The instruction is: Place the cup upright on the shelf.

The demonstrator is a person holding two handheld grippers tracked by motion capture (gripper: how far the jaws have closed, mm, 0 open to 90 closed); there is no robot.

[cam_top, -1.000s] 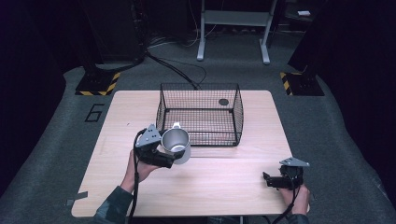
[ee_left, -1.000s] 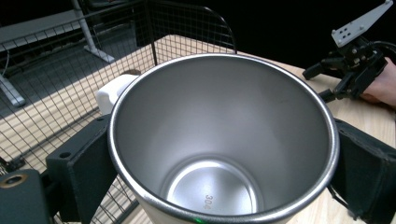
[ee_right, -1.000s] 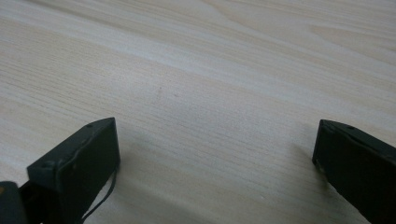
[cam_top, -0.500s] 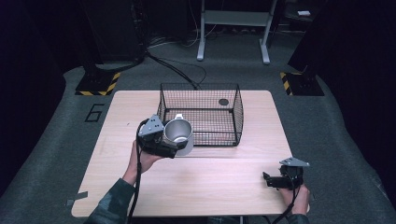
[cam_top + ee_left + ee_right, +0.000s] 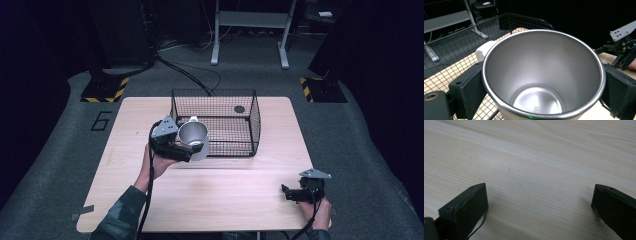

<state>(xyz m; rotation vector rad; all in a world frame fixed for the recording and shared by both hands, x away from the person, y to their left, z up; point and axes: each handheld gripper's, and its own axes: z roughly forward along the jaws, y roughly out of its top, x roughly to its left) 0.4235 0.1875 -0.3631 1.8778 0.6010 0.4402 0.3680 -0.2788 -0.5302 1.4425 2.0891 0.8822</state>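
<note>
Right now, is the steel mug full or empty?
Empty: the left gripper view looks into the steel mug and shows its bare shiny bottom.

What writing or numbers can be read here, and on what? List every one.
"6": a large numeral on the grey floor mat left of the table.
"30" and then a cut-off character: stamped inside the steel mug, near its bottom; the rest is hidden by the rim.
Nothing else legible; the black wire basket carries no label.
</note>
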